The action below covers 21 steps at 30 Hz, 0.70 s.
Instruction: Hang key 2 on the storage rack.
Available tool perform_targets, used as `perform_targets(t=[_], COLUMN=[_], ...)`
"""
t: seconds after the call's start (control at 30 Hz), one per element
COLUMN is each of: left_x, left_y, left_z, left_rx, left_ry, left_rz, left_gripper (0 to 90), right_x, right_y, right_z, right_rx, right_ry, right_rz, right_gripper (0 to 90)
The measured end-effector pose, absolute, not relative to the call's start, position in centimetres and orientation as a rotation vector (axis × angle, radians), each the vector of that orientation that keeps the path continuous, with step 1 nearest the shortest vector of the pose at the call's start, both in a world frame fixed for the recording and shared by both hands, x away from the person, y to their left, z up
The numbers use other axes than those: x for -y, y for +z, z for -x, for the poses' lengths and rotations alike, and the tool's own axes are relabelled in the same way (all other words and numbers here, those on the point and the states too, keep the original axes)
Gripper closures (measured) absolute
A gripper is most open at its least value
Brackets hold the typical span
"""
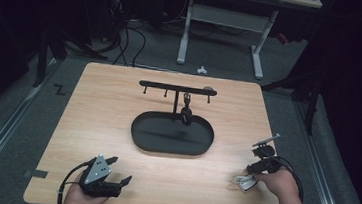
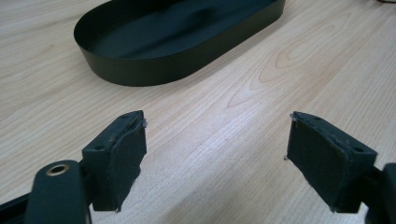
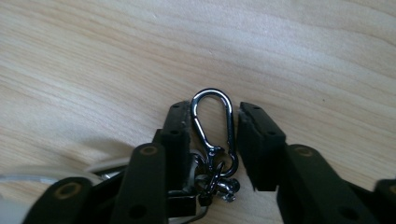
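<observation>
Jaws of right gripper flank carabiner (seemingly touching).

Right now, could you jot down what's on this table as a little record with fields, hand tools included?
Surface: wooden table
Centre: black oval tray with a hook rack standing at its far edge
On the rack: one dark keychain hanging
Right gripper: jaws either side of a silver carabiner clip lying on the table, small gap on one side, not clamped
Beside the clip: pale tag
Left gripper: jaws wide apart, nothing between them, facing the tray
</observation>
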State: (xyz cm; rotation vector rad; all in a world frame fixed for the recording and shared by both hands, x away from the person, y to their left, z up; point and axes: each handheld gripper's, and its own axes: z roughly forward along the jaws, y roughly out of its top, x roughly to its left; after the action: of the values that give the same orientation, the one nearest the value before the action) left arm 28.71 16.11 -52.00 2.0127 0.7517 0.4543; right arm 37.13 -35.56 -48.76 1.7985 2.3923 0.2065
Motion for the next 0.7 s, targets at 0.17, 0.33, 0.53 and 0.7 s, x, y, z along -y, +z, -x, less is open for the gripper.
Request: perform_targets(t=[0.17,0.33,0.53,0.7], left_x=[-16.1,-15.9,-15.7,-15.7], left_y=[-51.9,-52.0,-52.0,-52.1], left_z=[-28.6,-28.6,-28.5,-28.4], left_rx=[-0.752,-0.747,-0.748,-0.747], left_ry=[0.461,0.464,0.466,0.463], left_rz=[-2.014,-2.026,-2.032,-2.038], left_gripper=[20.3,20.3,20.3,20.3], right_x=[35.8,36.2,35.7,33.3], right_y=[-48.6,-48.5,-48.7,-48.9], right_z=[-37.1,-36.9,-36.8,-37.9], right_rx=[-2.393,-2.401,-2.433,-2.448], right_ry=[0.205,0.194,0.196,0.251], right_rz=[-1.799,-1.828,-1.792,-1.72], right_gripper=[61.2,62.3,69.2,69.1])
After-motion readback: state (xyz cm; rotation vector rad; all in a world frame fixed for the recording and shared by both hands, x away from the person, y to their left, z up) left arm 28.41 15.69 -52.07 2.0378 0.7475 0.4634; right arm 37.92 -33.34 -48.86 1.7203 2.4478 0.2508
